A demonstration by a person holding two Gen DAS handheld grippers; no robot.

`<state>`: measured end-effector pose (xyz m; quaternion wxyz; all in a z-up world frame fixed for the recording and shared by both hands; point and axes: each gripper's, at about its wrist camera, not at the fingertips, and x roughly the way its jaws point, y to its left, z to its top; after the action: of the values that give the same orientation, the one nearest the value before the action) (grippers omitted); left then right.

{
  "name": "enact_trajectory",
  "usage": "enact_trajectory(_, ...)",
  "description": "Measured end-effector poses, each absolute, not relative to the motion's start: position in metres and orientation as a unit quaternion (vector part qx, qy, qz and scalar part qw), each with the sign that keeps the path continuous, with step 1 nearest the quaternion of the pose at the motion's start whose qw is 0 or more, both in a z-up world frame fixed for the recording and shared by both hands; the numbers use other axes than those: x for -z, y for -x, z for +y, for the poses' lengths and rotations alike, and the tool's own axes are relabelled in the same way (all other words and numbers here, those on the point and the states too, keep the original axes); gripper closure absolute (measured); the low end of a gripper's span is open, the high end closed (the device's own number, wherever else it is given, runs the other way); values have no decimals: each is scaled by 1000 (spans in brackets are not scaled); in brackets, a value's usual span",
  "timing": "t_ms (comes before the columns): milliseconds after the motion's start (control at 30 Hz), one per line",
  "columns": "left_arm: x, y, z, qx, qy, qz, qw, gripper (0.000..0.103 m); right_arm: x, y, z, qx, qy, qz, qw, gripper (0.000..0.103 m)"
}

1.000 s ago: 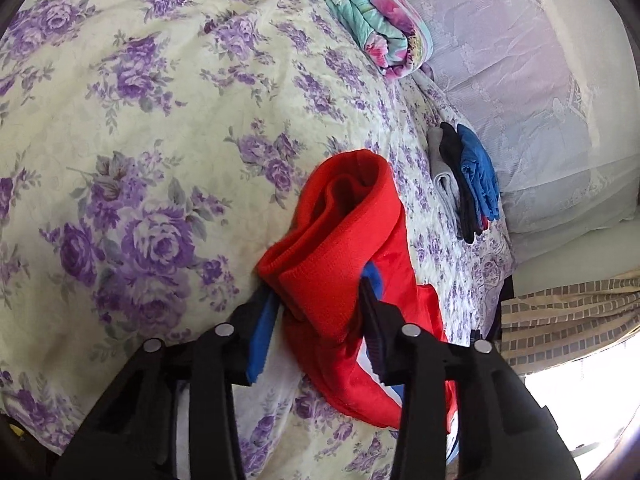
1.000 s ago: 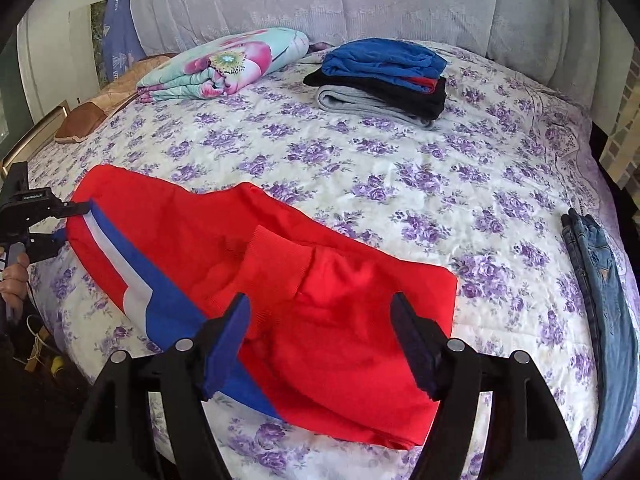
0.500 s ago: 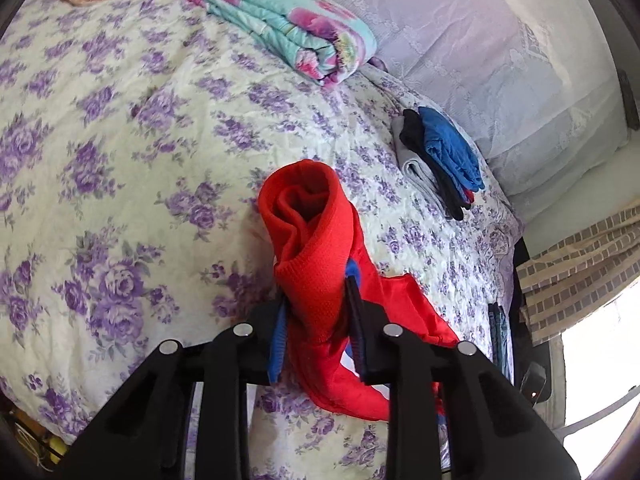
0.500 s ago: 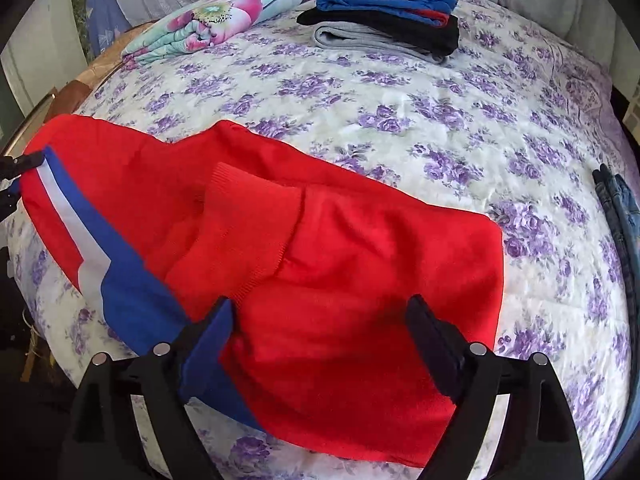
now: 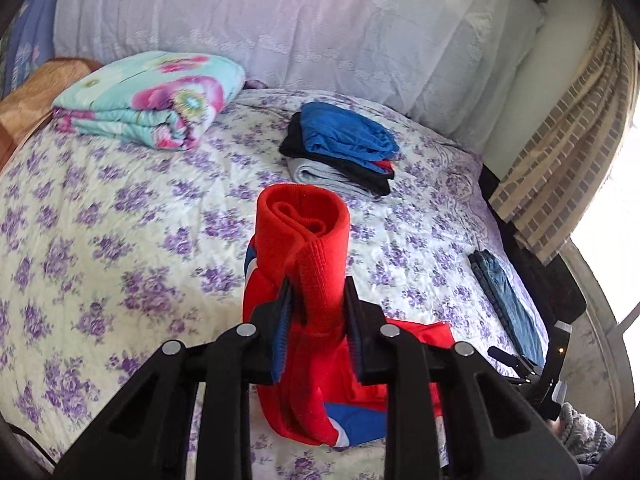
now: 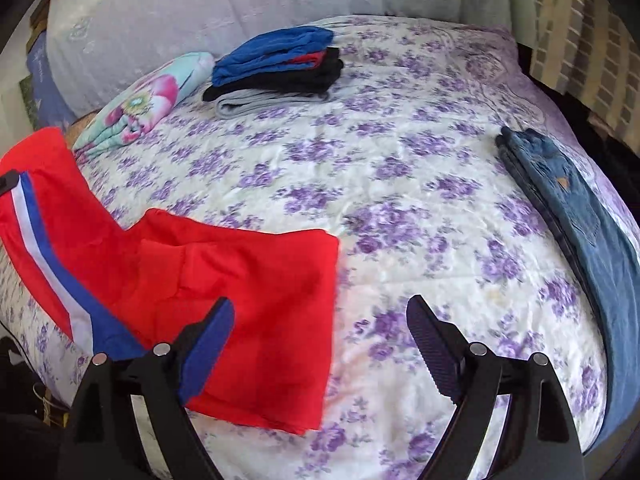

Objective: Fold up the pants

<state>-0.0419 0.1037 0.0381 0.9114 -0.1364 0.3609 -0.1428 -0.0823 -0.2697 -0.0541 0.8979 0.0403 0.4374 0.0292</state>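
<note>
Closing left tongs (image 5: 316,332) on red pants (image 5: 304,248) | right tongs (image 6: 320,344) wide over bedspread (image 6: 400,200)

Both wrist views downward, close — shared bedspread (image 5: 120,216)

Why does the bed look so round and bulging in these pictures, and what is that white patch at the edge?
Both wrist views use fisheye lenses, so the floral bedspread bulges; in the left wrist view, daylight beside the curtain is blown out white.
</note>
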Motion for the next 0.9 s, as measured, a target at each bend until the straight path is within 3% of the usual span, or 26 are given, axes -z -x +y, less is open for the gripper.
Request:
enact_trajectory(467,-10,35,-87,292,-15,376,879,81,56,127,-368,63,-77,429,898,15)
enact_trajectory(900,35,54,-154,327,-77,415,846,81,61,130,-397,54,-65,435,896,15)
